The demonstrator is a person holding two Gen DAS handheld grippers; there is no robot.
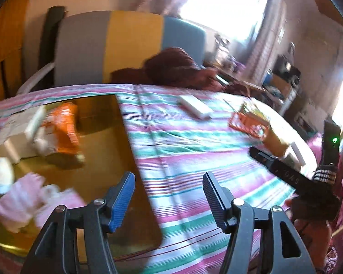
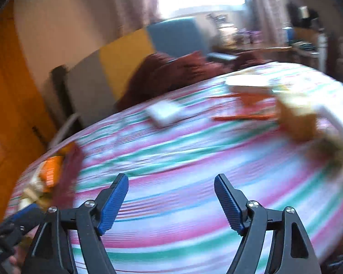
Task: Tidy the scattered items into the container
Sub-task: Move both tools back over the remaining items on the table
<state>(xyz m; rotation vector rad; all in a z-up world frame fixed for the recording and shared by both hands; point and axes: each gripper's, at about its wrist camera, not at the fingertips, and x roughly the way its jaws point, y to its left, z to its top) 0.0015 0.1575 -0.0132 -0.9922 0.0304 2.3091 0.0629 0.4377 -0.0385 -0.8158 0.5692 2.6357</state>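
Two grippers hang over a bed [image 1: 194, 150] with a pink, green and white striped sheet, and both stand wide open with nothing between their blue pads. The left gripper [image 1: 169, 196] sits above the right edge of a shallow gold tray [image 1: 116, 159] lying on the sheet. Inside the tray lie an orange packet [image 1: 66, 130], a cardboard box [image 1: 13, 137] and some pale pink items [image 1: 29, 203], all smeared by blur. Out on the sheet, well apart from the tray, rests a white box [image 1: 195, 109]; farther right an orange item [image 1: 247, 123] lies beside a tan one [image 1: 274, 139]. The right gripper [image 2: 171, 196] hovers over bare sheet, with the white box [image 2: 164, 113] ahead and the orange item [image 2: 249, 105] and tan one [image 2: 295, 118] to its right. A dark red blanket [image 1: 178, 68] is bunched at the far end of the bed.
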